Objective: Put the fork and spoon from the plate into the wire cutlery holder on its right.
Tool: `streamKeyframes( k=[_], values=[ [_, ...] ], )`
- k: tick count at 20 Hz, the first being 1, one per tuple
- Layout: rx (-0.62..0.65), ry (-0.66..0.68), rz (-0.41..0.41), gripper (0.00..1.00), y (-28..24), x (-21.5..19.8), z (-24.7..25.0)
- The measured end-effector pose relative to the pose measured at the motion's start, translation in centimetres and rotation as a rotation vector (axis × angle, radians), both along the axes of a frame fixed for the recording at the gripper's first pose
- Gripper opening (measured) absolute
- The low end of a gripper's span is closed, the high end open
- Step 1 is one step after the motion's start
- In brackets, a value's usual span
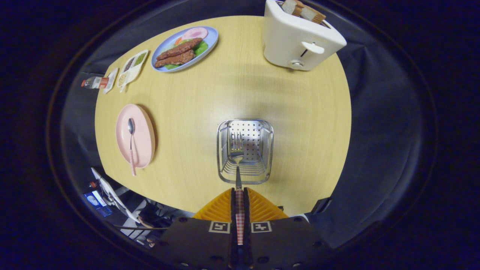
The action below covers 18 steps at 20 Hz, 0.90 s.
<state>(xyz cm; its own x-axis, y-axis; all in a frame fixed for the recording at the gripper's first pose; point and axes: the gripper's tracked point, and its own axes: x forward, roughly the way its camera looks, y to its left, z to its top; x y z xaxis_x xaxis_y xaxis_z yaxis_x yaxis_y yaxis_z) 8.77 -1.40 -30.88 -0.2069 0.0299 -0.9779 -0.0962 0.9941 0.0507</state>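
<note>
My gripper (pixel 239 195) is shut on the fork (pixel 238 165), both fingers pressing its red-checked handle. The fork's metal tines point forward and down into the wire cutlery holder (pixel 245 176), which stands on the wooden table just ahead of the fingers. The tines sit over the holder's perforated floor. To the holder's left lies a pink plate (pixel 144 138) with the spoon (pixel 131 144) on it, bowl away from me and its checked handle sticking out over the plate's near rim.
A white toaster (pixel 296 41) with bread slices stands beyond the holder to the right. A blue plate (pixel 210 45) of food, a divided white tray (pixel 133 69) and a small bottle (pixel 93 82) sit at the far left. The table's near edge runs just before the fingers.
</note>
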Motion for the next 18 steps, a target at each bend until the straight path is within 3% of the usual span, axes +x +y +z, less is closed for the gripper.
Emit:
streamKeyframes(
  k=[5, 13, 15, 16, 18],
  values=[
    [-0.004, -0.003, 0.024, 0.07, 0.6, 1.3, -1.0],
    [-0.016, -0.069, -0.025, 0.11, 0.2, 1.5, -1.8],
    [0.005, -0.115, -0.053, 0.18, 0.8, 1.5, -1.4],
    [0.005, -0.134, -0.066, 0.31, 0.8, 1.3, -1.2],
    [0.019, -0.174, -0.094, 0.42, 1.5, 0.9, -0.7]
  ],
)
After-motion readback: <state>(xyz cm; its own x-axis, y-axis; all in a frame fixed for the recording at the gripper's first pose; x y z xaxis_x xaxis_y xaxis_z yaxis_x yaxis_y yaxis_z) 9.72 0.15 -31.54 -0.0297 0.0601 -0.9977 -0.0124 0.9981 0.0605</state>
